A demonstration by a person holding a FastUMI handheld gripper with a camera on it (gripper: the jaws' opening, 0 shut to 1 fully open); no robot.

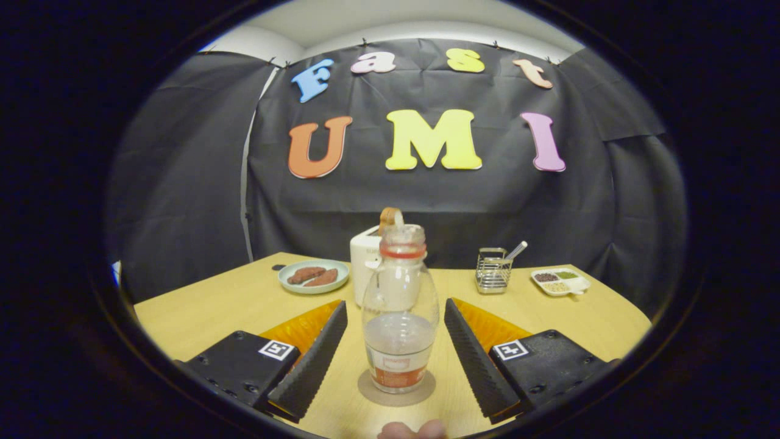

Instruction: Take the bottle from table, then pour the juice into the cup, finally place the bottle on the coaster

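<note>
— Standing upright on the round coaster (397,395), is that the bottle (400,317)?

— Yes. The clear bottle sits square on the coaster, near the tabletop's (213,311) near edge. It has an orange ring at the neck, no cap that I can make out, and some pale liquid in its lower part with a label band near the base.

— And the gripper (396,323)?

— Its two fingers are spread wide, one on each side of the bottle, and neither touches it. There is a clear gap of bare tabletop between each ridged pad and the glass. It has hold of nothing.

— What lies beyond the bottle?

— Directly behind it stands a white toaster (364,268) with a slice of bread (389,218) sticking out of the top. To the left of that, toward the far left corner, a pale green plate (286,275) carries two brown pieces of food (314,275). On the far right side sits a small wire basket (492,271) with a utensil handle leaning out, and just beside it a white divided dish (560,281) holding dark, green and tan grains in separate compartments.

— Any cup?

— I cannot tell; none is plain to me among those things.

— Anything nearer than the fingers?

— Fingertips of the person's hand (412,430) show just below the coaster, at the near edge.
</note>
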